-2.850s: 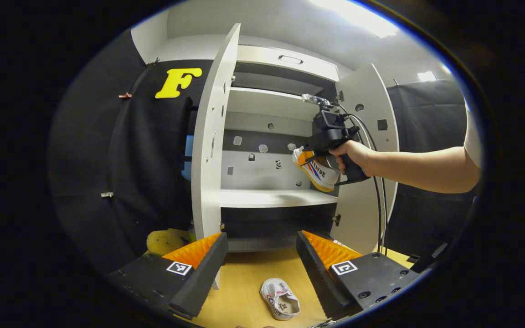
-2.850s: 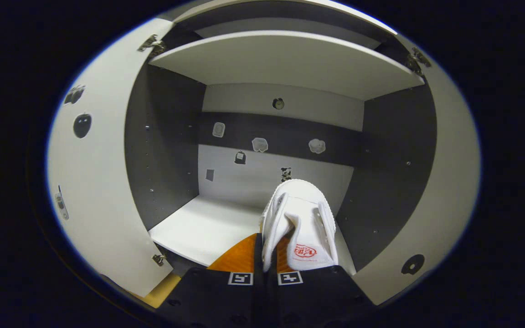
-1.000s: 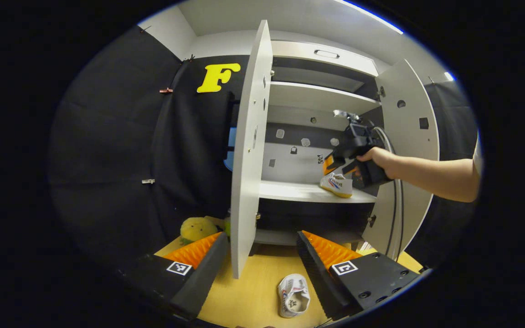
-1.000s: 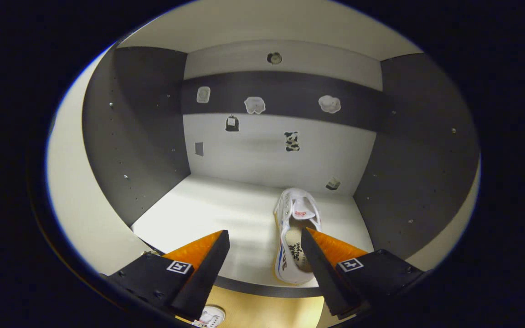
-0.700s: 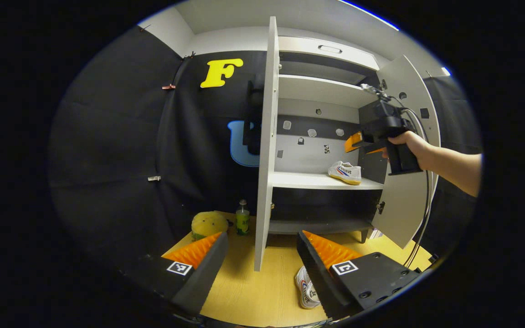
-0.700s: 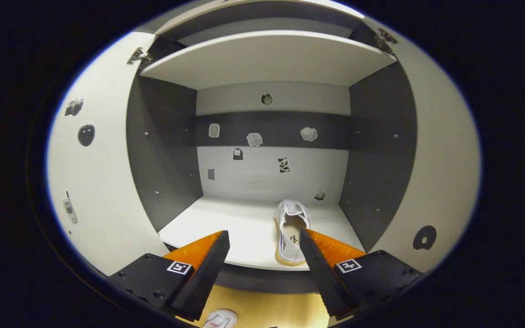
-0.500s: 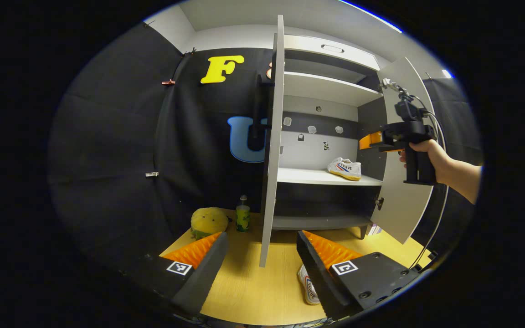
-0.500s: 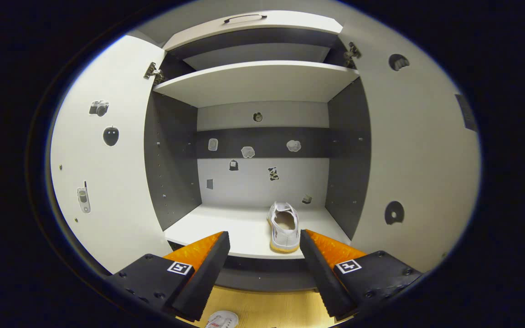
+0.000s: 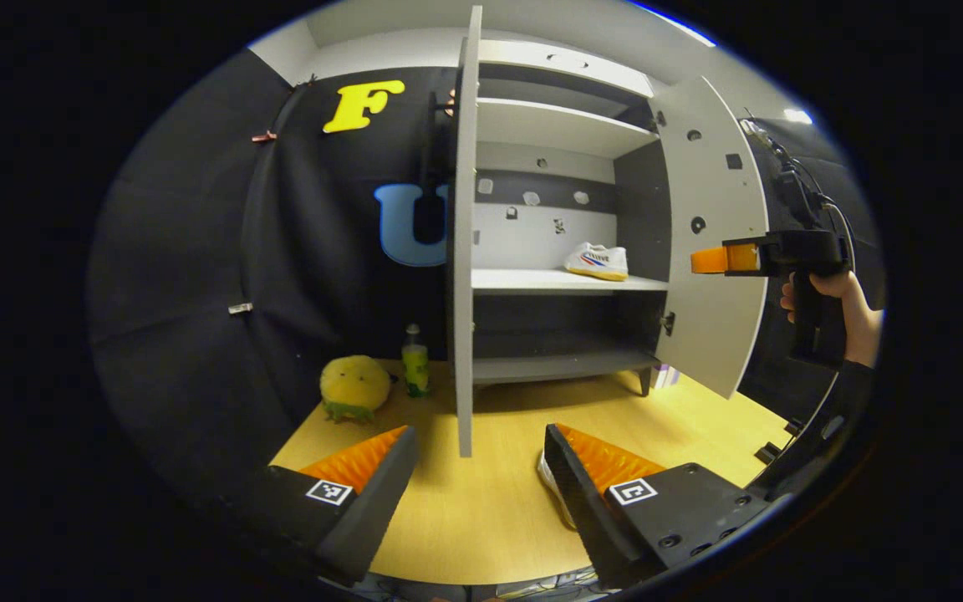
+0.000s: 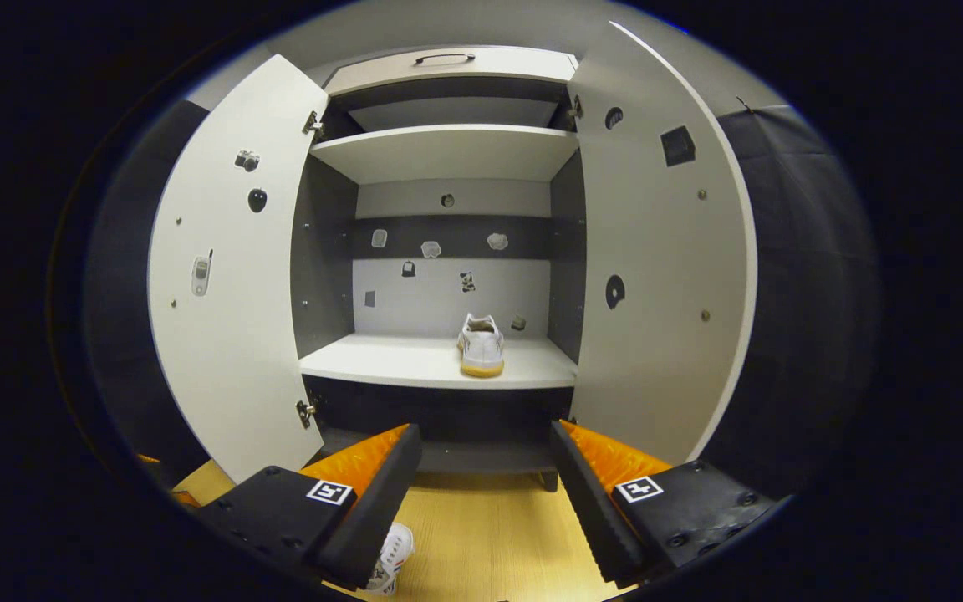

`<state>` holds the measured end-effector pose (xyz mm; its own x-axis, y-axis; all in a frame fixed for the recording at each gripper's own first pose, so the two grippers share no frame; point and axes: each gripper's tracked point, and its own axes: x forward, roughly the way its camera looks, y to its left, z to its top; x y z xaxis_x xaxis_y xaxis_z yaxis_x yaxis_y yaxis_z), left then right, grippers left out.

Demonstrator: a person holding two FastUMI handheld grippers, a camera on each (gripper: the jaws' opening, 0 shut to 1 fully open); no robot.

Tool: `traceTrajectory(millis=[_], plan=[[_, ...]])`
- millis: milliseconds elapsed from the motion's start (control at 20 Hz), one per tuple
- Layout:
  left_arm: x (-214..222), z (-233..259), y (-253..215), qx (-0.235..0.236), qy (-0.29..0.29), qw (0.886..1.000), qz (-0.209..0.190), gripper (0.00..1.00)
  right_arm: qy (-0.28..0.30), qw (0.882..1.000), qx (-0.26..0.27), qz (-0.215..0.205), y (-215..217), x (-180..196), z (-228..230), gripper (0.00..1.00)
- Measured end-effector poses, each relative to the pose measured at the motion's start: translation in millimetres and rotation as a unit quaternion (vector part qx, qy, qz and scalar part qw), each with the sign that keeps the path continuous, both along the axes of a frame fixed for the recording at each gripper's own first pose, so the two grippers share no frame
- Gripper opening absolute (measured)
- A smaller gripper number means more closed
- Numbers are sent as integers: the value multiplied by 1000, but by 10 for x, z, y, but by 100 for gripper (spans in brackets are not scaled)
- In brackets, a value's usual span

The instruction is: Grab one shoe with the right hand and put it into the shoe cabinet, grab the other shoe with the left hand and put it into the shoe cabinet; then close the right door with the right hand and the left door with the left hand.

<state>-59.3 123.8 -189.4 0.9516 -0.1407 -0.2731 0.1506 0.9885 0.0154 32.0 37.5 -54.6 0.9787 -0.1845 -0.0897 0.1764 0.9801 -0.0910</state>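
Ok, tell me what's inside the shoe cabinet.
One shoe sits on the middle shelf of the shoe cabinet. The upper shelf's top is hidden from below.

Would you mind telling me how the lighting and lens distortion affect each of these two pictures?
Left gripper view: the fisheye bows the open right door outward; the shoe on the shelf is sharp and evenly lit. Right gripper view: both doors curve like barrel staves, the shelf is bright, the space beneath it falls into shadow.
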Motion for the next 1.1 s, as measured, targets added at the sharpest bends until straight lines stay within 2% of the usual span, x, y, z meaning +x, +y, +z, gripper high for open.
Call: traceTrajectory(millis=[200, 350, 550, 800, 1100], plan=[[13, -304, -353, -5, 43, 998, -48, 95, 37, 999, 3, -30, -189, -474, -399, 98], [77, -546, -591, 8, 63, 995, -83, 95, 77, 995, 12, -57, -329, -869, -664, 98], [225, -995, -793, 24, 92, 990, -107, 95, 115, 989, 33, -86, -410, -1283, -929, 98], [527, -1460, -920, 42, 126, 985, -114, 95, 139, 982, 56, -117, -463, -1646, -1158, 99], [880, -1892, -1022, 65, 168, 977, -111, 96, 154, 978, 59, -129, -512, -1885, -1237, 99]])
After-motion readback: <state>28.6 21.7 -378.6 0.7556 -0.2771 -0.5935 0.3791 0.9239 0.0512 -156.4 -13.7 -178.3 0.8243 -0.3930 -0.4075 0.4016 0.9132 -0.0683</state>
